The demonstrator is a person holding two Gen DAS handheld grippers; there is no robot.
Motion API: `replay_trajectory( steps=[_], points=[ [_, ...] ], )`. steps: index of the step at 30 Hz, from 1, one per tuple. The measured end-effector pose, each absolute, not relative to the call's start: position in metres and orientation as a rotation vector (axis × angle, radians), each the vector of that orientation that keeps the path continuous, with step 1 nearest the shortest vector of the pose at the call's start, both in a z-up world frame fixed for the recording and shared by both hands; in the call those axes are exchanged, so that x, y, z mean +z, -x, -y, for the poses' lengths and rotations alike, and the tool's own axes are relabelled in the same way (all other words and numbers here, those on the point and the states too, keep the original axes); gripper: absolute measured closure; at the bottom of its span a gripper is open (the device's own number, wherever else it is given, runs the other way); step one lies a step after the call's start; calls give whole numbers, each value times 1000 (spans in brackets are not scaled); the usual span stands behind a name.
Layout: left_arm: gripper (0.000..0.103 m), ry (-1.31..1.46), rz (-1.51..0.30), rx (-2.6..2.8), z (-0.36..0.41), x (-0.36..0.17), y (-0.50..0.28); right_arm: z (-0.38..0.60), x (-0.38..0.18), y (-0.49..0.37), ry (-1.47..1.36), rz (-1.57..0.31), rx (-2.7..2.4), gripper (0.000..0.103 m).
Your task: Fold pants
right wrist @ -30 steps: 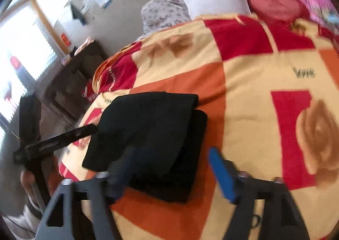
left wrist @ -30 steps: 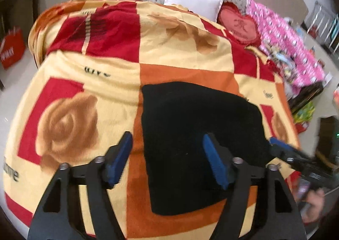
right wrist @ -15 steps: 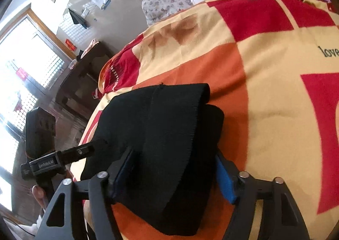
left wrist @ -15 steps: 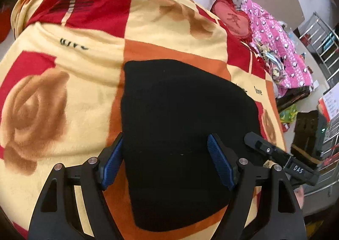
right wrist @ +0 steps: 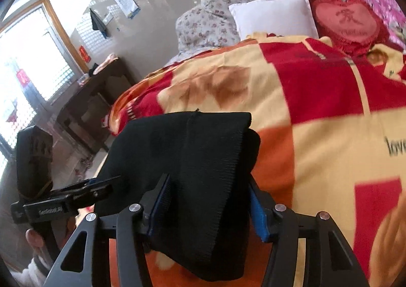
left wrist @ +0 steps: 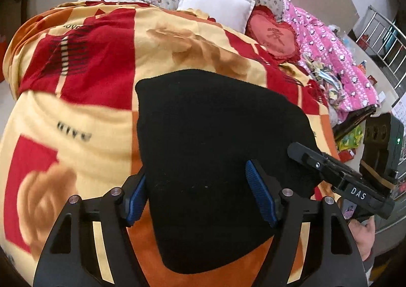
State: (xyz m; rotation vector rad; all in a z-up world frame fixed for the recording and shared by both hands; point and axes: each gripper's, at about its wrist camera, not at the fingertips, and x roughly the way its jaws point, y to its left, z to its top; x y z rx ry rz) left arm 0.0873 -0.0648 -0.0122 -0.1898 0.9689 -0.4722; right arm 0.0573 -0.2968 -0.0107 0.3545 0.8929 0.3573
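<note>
The black pants (left wrist: 213, 150) are folded into a thick bundle on a red, orange and yellow rose blanket (left wrist: 83, 114). My left gripper (left wrist: 200, 200) is open, its blue pads on either side of the bundle's near edge. My right gripper (right wrist: 208, 205) is open too and straddles the other end of the bundle (right wrist: 203, 160), where the ribbed waistband lies on top. The right gripper also shows at the right of the left wrist view (left wrist: 340, 175), and the left gripper at the left of the right wrist view (right wrist: 66, 200). The bundle looks raised a little off the blanket.
A white pillow (left wrist: 215, 5), a red heart cushion (left wrist: 276, 33) and a pink quilt (left wrist: 332, 64) lie at the head of the bed. A dark wooden table (right wrist: 96, 99) stands by the window beside the bed. A metal rack (left wrist: 380, 33) is at the far right.
Both grippers have moved in from above the blanket to straddle the two ends of the folded pants. The bundle now sits higher in both views.
</note>
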Motion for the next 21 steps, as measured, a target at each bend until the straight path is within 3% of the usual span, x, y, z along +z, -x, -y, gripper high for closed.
replay_trajectory(
  steps=[6, 14, 18, 21],
  points=[
    [30, 193, -1059, -427, 66, -45, -118, 297, -43, -80, -309, -963, 315, 46],
    [30, 140, -1041, -404, 70, -37, -112, 289, 6, -46, -201, -874, 309, 46],
    [30, 147, -1041, -392, 69, -36, -111, 272, -2, -40, -123, -895, 306, 57],
    [30, 136, -1025, -378, 70, -30, -107, 268, -24, -39, -108, -930, 285, 59]
  ],
)
